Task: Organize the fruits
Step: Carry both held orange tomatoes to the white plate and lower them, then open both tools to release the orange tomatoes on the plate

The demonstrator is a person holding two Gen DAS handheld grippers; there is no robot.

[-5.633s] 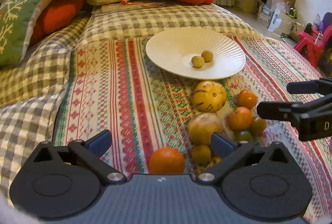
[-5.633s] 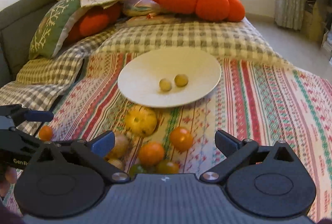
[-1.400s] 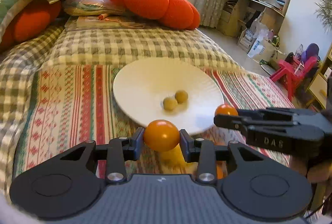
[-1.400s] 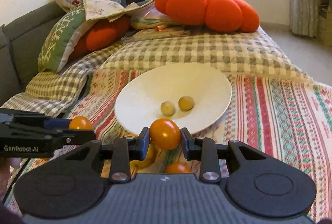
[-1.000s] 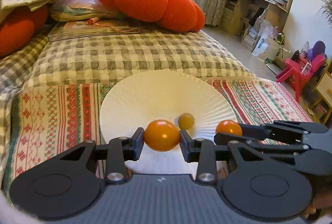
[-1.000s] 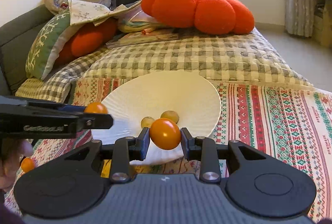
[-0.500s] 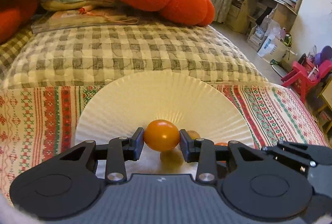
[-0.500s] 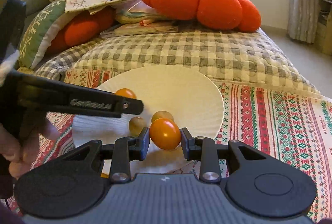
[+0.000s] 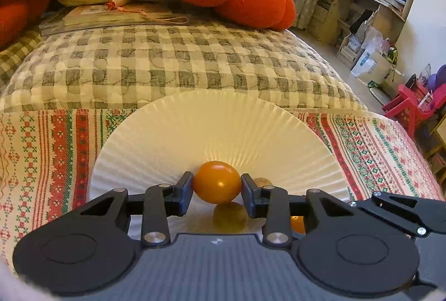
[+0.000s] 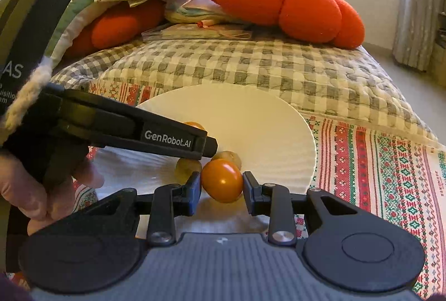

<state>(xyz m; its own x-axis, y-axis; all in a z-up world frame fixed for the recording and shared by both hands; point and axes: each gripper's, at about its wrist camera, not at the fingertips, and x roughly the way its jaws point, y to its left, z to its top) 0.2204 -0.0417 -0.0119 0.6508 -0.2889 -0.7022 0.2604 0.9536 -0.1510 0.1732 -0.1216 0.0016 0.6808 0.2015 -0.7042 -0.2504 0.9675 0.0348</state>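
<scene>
Two claws over one white plate (image 9: 172, 139), which lies directly beneath and ahead of both. Left claw (image 9: 217, 191) clamps an orange fruit (image 9: 217, 181); right claw (image 10: 222, 189) clamps another (image 10: 222, 180). Small yellow fruits (image 10: 187, 166) sit just below, left claw nearer them.

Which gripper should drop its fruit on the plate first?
Probably the right gripper: its orange fruit sits low over the plate. The left gripper holds its fruit directly above a small one.
</scene>
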